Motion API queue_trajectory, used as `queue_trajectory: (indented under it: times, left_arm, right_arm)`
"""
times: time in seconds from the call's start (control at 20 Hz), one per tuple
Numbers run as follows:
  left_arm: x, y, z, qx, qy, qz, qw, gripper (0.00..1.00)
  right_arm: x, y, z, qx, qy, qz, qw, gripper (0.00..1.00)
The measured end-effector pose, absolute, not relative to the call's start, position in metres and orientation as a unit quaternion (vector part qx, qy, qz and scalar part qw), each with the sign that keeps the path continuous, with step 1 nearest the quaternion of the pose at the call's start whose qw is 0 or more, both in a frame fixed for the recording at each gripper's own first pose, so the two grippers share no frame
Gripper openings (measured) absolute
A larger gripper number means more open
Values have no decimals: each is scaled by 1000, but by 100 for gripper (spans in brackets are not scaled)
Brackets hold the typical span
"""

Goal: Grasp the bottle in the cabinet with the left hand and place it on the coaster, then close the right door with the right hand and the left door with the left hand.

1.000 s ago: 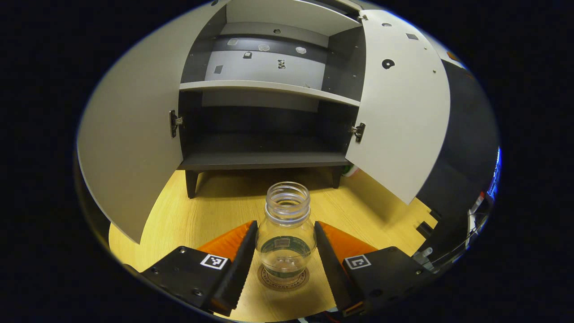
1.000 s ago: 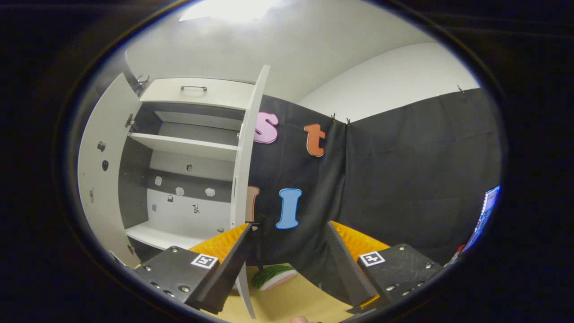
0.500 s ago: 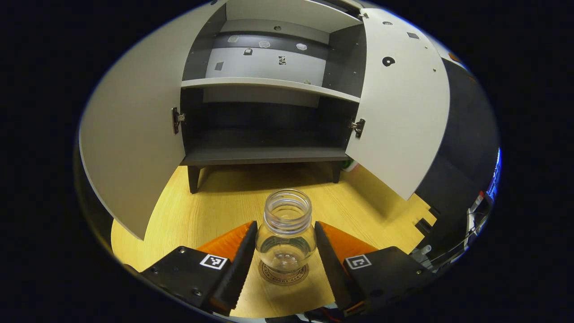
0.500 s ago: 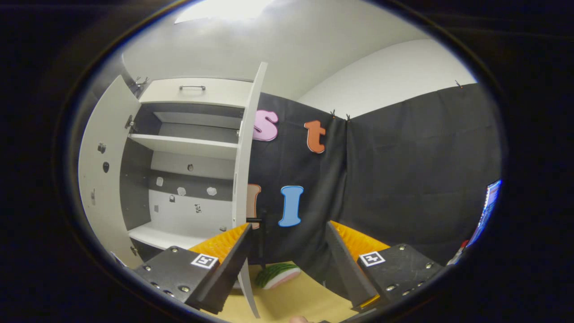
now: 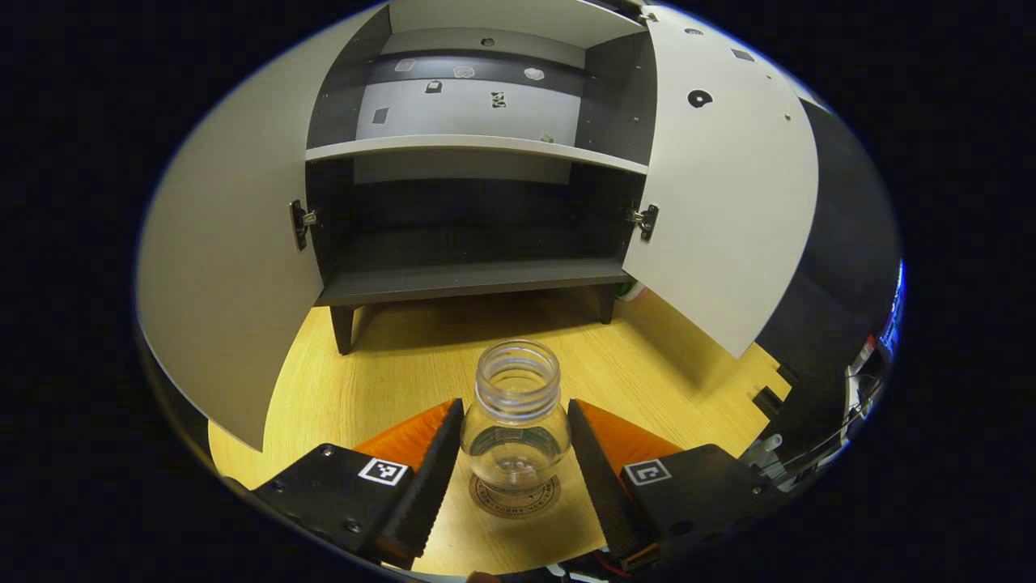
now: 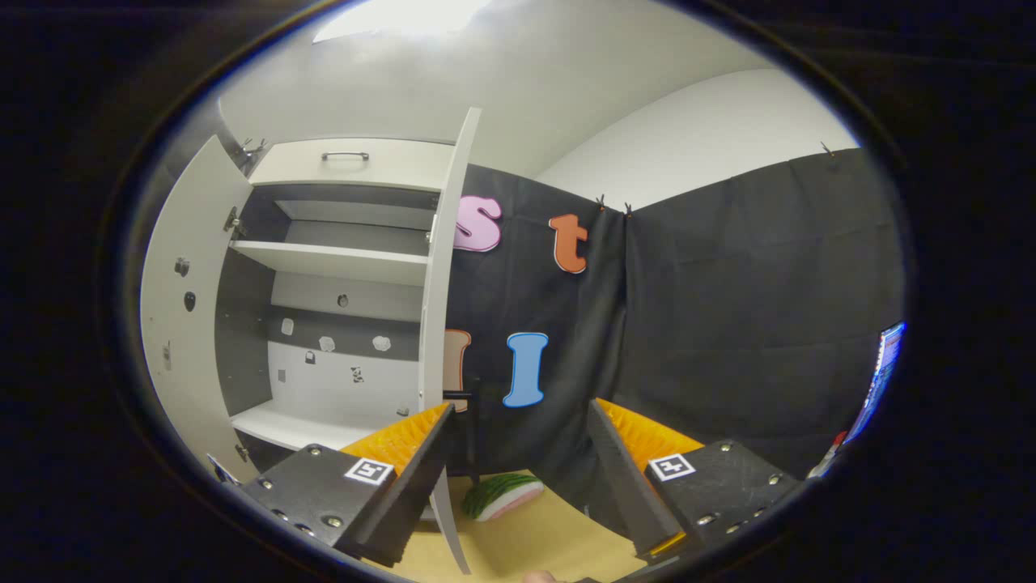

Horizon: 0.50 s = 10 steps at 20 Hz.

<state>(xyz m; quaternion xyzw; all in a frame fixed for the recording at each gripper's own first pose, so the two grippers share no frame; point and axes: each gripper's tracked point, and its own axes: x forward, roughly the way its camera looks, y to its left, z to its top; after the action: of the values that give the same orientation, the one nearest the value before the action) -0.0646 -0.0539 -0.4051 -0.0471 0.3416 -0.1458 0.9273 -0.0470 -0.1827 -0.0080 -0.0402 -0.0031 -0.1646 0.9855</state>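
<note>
**Bottle down on the coaster, doors left to shut**

The cabinet [image 5: 477,202] stood at the far side of the tabletop [image 5: 388,380], its left door [image 5: 235,267] and right door [image 5: 728,210] both swung wide. Nearer, the clear bottle [image 5: 516,425] stood upright on the round coaster [image 5: 515,495], between the left tongs [image 5: 515,470], whose jaws looked slightly parted beside the glass, seemingly not pressing. Those tongs would do best to draw straight back without brushing the bottle. The right tongs [image 6: 518,478] were open and empty, near the right door's edge [image 6: 441,324], and should push it flat.
</note>
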Motion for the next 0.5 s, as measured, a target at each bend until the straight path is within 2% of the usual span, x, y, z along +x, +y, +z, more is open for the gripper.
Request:
queue_trajectory:
  times: [0.15,0.4,0.5]
  left_arm:
    - [-62,-48,-403,-60,341,-135,928,82]
    - [-58,-46,-388,-89,326,-132,932,85]
    - [-57,-43,-383,-89,323,-129,933,97]
  right_arm:
    - [-46,-185,-9,-39,-3,-167,985,96]
    - [-47,-185,-12,-39,1,-167,985,99]
    - [-46,-185,-14,-39,3,-165,986,97]
